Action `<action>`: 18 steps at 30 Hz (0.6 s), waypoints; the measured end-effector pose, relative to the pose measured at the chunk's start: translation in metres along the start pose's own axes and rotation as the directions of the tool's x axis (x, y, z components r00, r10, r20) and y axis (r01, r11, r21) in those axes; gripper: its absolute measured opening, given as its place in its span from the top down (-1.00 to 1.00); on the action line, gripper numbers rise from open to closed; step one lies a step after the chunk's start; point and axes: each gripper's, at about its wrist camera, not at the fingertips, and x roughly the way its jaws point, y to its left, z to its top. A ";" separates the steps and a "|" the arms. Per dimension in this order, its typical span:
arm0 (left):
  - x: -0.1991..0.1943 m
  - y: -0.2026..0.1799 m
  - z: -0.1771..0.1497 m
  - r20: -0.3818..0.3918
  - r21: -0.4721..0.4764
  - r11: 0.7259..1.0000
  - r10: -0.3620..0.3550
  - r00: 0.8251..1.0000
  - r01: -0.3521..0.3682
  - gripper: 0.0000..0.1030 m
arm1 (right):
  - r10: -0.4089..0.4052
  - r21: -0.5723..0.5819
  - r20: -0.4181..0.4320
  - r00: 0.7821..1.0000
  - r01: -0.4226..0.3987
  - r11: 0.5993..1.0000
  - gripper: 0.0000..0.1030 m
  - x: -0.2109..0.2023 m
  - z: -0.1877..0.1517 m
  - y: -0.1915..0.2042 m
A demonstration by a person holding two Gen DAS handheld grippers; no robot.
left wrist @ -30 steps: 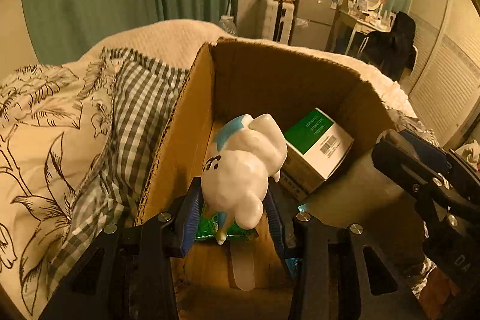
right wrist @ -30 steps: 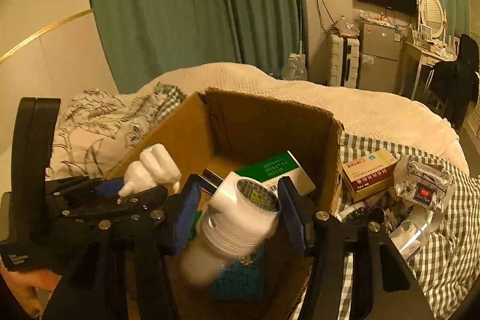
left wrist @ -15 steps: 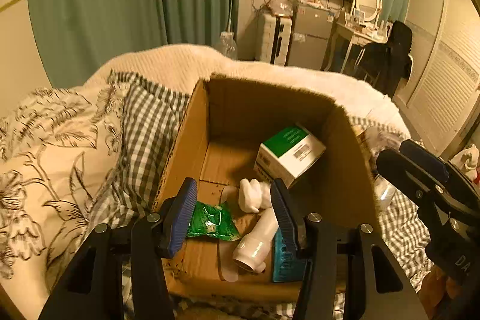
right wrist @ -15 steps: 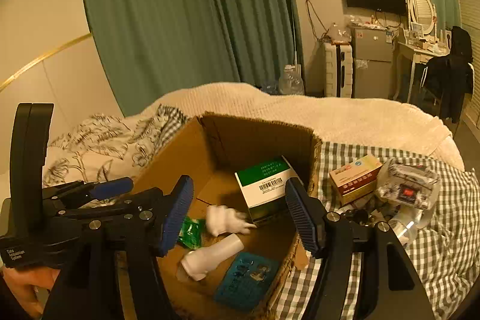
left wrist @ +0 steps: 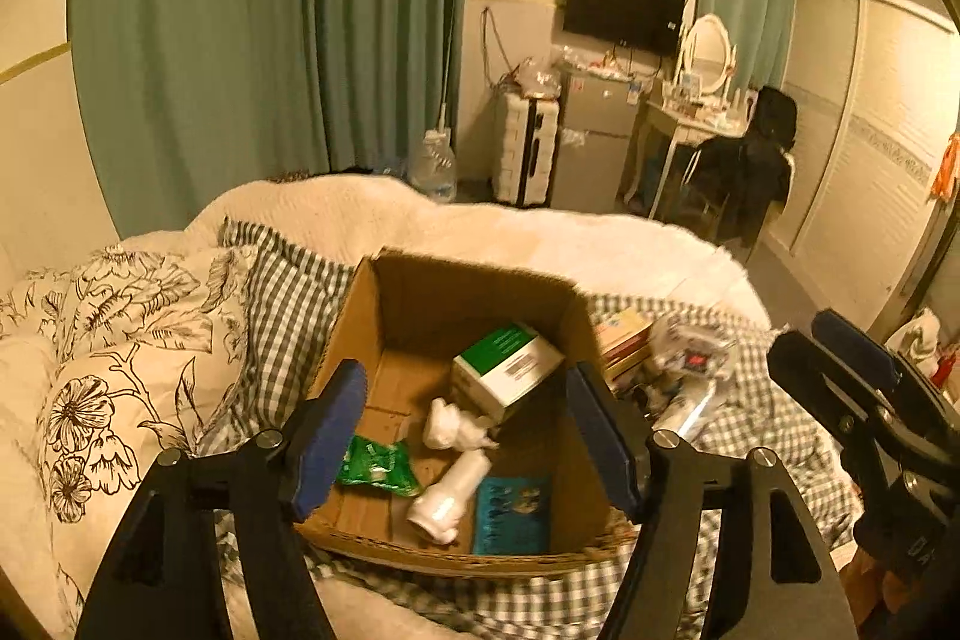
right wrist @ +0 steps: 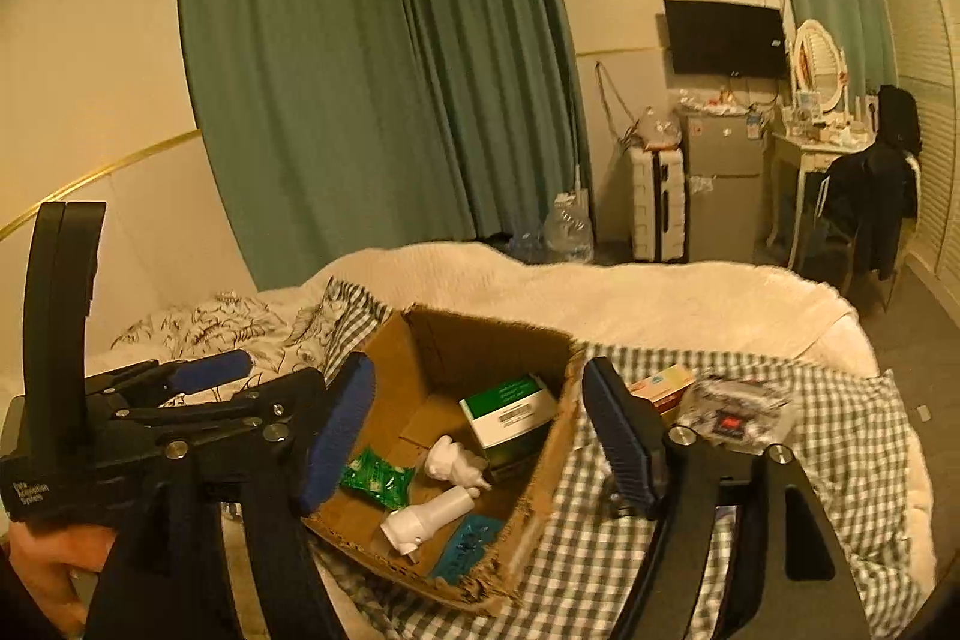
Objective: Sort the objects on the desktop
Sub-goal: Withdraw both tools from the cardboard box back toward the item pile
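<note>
Both grippers lifted away; white figurine (left wrist: pixel 451 424) and white bottle (left wrist: pixel 447 496) now lie in the cardboard box (left wrist: pixel 480 289). Left gripper (left wrist: pixel 468 436) and right gripper (right wrist: pixel 480 436) are empty, jaws opening. Risk: clipping the box rim when reaching for the medicine box (right wrist: pixel 660 388) on the checkered blanket (right wrist: pixel 840 436).

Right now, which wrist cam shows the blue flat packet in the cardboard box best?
Left wrist: the blue flat packet lies nearly whole inside the cardboard box. Right wrist shows only part of it, cut by the torn box wall.

Brown cardboard box (left wrist: pixel 384 340) on green-checked cloth (right wrist: pixel 828 436), holding a green-and-white carton (left wrist: pixel 510 361) and white bottle (left wrist: pixel 447 496).
</note>
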 end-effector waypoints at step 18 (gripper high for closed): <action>-0.073 -0.073 0.007 0.173 0.043 0.997 -0.068 0.983 0.061 -1.00 | -0.219 0.044 0.118 0.969 0.215 0.976 -0.99 -0.107 0.011 -0.067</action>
